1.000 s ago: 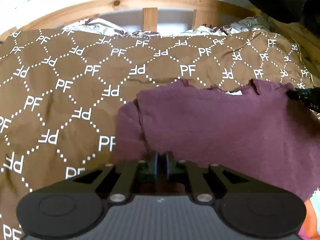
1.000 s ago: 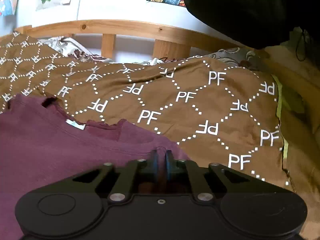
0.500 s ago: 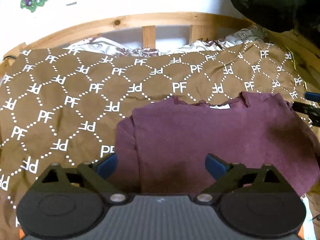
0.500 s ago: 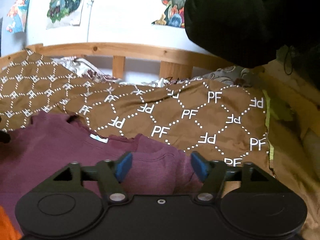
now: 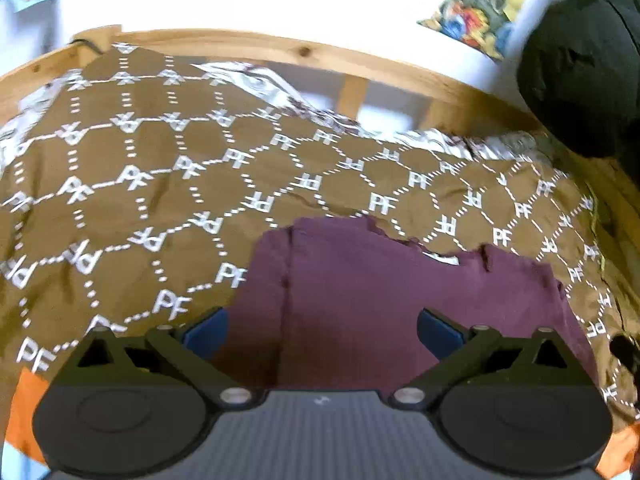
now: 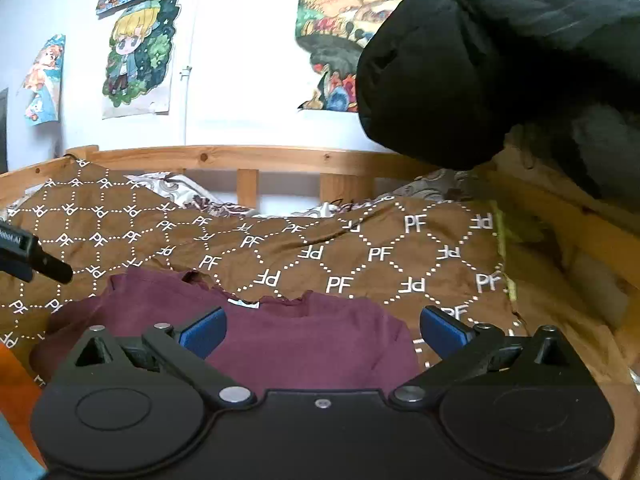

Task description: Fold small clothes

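A small maroon shirt [image 5: 384, 300] lies flat on the brown "PF" patterned bedspread [image 5: 140, 208], neckline with a white tag toward the headboard. My left gripper [image 5: 320, 334] is open and empty, raised above the shirt's near left part. My right gripper [image 6: 322, 330] is open and empty, raised above the shirt [image 6: 304, 340] near its right shoulder. The left gripper's tip [image 6: 36, 258] pokes in at the left edge of the right wrist view.
A wooden slatted headboard [image 6: 248, 160] runs behind the bed, with posters on the white wall. A black bulky garment [image 6: 500, 64] hangs at the upper right. Orange fabric [image 5: 22, 408] shows at the near corners. The bedspread's right edge [image 6: 502, 252] meets a tan sheet.
Both grippers were shut on the shirt's edges a second ago. Both have opened, let go of the shirt and pulled up and back. The shirt now lies flat.
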A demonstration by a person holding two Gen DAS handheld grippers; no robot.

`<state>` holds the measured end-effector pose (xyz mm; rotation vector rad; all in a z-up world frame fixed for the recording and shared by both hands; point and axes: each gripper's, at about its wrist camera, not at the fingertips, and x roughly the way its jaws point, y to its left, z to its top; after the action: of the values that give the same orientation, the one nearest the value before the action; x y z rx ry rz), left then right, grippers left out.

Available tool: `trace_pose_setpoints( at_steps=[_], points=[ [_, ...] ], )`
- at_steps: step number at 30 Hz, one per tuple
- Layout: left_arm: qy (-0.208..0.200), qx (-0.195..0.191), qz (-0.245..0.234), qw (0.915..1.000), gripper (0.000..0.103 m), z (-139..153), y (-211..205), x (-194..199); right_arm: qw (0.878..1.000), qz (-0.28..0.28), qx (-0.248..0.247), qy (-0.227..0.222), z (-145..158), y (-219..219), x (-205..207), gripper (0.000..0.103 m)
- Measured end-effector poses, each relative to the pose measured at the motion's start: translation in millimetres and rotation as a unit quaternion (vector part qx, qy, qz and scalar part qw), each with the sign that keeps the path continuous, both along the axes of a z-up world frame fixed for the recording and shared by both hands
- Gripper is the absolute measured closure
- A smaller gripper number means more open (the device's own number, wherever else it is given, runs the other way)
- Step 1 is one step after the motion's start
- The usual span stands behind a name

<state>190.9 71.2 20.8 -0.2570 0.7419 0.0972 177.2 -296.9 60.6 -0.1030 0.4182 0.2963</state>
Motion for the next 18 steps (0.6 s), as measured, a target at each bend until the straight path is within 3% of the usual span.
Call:
trace_pose_setpoints(
  at_steps=[8,15,18],
  points=[
    [0.004,0.000,0.047,0.9989,0.000,-21.3,7.1,-34.6,0.999,-0.027,-0.004,-0.019,-21.5,17.8,-39.1,0.001],
    [0.071,-0.002,0.048,0.9963,0.000,-66.8,8.4,-45.1,1.000,-0.009,-0.012,0.005,-53.9,40.9,-39.0,0.001],
    [0.077,-0.017,0.046,0.9958,0.000,-80.2,11.8,-44.8,1.000,-0.008,-0.012,0.014,-67.5,49.0,-33.4,0.001]
  ],
)
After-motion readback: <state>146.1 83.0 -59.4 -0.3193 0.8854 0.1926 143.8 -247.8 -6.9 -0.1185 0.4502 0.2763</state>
